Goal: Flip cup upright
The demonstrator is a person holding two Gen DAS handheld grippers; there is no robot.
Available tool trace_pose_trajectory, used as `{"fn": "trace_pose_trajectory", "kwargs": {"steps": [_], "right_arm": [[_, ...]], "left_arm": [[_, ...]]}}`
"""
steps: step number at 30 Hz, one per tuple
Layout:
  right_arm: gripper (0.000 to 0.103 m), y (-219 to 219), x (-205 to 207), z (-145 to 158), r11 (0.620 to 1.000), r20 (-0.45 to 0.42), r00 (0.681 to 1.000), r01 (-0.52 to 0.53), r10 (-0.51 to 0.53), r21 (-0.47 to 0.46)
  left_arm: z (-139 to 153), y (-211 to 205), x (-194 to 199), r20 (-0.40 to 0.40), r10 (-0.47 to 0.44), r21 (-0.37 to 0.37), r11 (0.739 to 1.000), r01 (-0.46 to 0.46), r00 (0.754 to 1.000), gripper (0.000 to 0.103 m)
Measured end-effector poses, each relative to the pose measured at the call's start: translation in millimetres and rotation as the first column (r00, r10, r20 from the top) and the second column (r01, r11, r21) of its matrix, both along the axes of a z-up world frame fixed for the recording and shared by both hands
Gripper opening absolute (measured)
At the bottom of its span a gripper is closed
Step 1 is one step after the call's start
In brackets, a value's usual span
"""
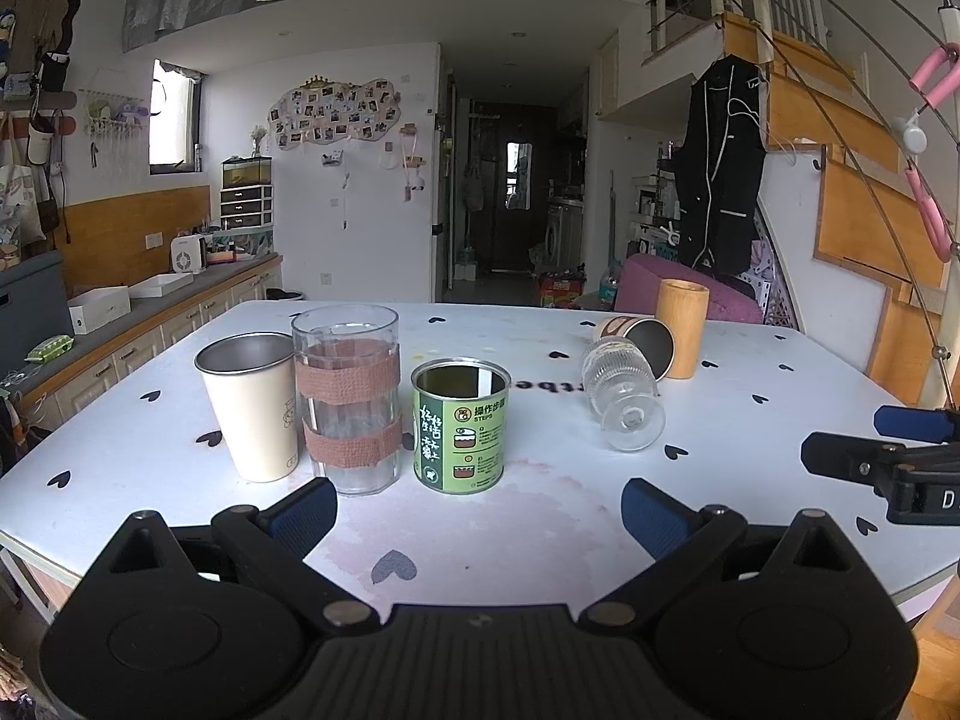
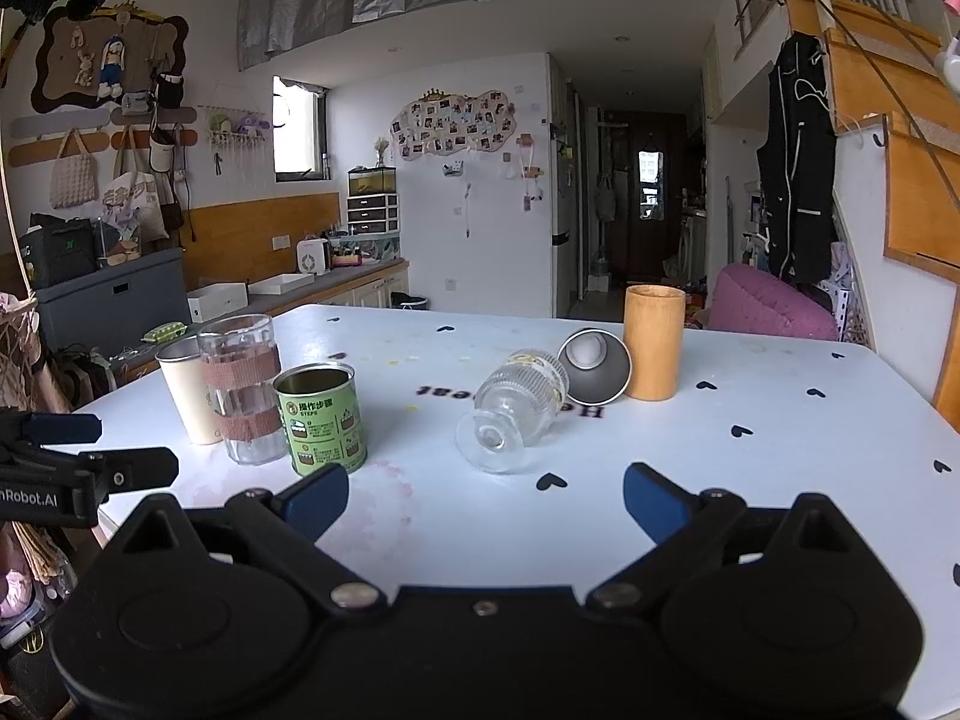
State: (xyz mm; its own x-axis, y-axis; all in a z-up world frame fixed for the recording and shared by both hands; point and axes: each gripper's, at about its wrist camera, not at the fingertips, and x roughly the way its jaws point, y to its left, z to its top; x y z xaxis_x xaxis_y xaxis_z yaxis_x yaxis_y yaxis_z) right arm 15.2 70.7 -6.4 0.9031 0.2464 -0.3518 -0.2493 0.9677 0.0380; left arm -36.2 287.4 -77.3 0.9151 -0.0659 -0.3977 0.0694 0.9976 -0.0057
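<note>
Blue-padded fingers fill the bottom of both views, and both tongs stand wide with nothing between them. From the left wrist camera, the left gripper [image 1: 477, 513] hangs low over the near edge of the white table [image 1: 480, 546] with its black heart prints.

Sweeping left to right across the middle of that frame: a cream metal cup [image 1: 249, 405] stands upright, touching or nearly touching a clear tumbler [image 1: 349, 399] wrapped in two brown bands, and just beside that sits an open green tin [image 1: 461, 426]. Right of centre, well apart from the tin, a ribbed glass cup [image 1: 621, 396] lies on its side, foot toward the camera. Behind it a dark-lined metal cup [image 1: 636, 339] also lies tipped over, its mouth facing the camera, up against an upright bamboo cup [image 1: 681, 327]. At the right edge, the other tool pokes in.

Over to the right wrist view: the right gripper [image 2: 486, 501] hovers at the lower centre, and the glass cup [image 2: 516, 411] on its side lies straight ahead, just beyond the spread fingers. The tipped metal cup [image 2: 594, 366] and the bamboo cup [image 2: 653, 342] sit behind it toward the upper right.
</note>
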Motion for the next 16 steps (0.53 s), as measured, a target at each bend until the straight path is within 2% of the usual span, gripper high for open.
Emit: {"fn": "trace_pose_trajectory", "kwargs": {"steps": [16], "right_arm": [[0.099, 2.6, -0.5, -0.6, 1.000, 0.001, 1.000, 0.000, 0.000, 0.001]], "left_arm": [[0.7, 1.0, 0.5, -0.005, 0.012, 0.003, 1.000, -0.012, 1.000, 0.100]]}}
